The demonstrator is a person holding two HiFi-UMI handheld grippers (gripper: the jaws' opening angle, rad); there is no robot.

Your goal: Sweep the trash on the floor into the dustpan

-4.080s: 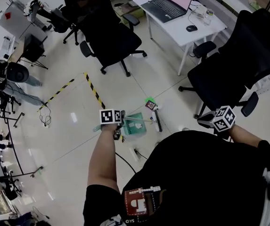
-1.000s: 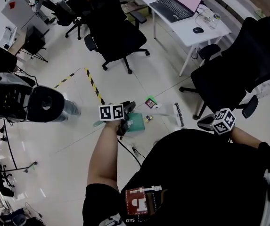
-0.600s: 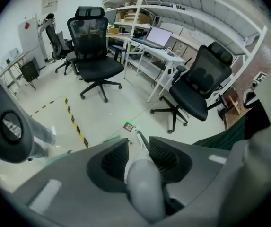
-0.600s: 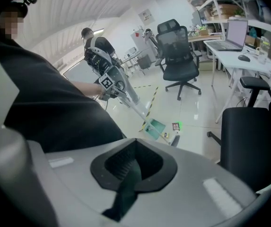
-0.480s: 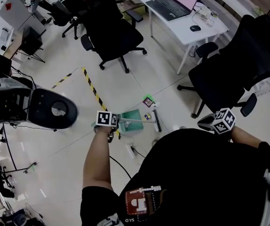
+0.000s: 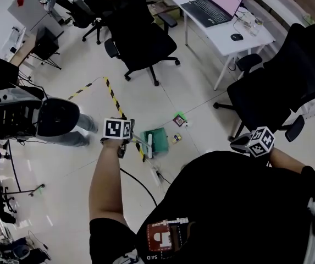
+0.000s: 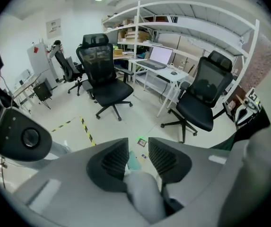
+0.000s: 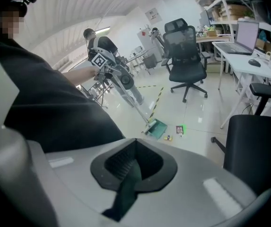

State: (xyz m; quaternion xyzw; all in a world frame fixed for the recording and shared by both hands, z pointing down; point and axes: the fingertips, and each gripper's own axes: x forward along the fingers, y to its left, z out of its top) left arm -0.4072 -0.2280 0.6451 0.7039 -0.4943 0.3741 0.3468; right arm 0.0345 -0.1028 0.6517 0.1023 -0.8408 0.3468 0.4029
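change: since half a second ago the broom head has swung from the floor on the right of the dustpan to the dustpan's left part, and the left claw has shifted left with it.
left claw: narrow, clamped on the pale grey broom handle, which runs out between the two ribbed pads.
right claw: pads together, pinching a dark green strip; it is held out at the person's right, near a black office chair, well apart from the dustpan.
broom: the handle slants down from the left claw to the white head, which overlaps the dustpan in the head view; in the right gripper view its foot meets the dustpan's near edge.
dustpan: green, lying on the pale tiled floor, just beside the lower end of the yellow-and-black tape.
trash: a small yellowish scrap lies on the floor just right of the dustpan, outside it; a square packet with a green edge lies farther up and right, apart from both.
surroundings: a second black chair stands beyond the tape; a white surface carries an open laptop and a mouse; a dark cable trails over the floor below the left claw.
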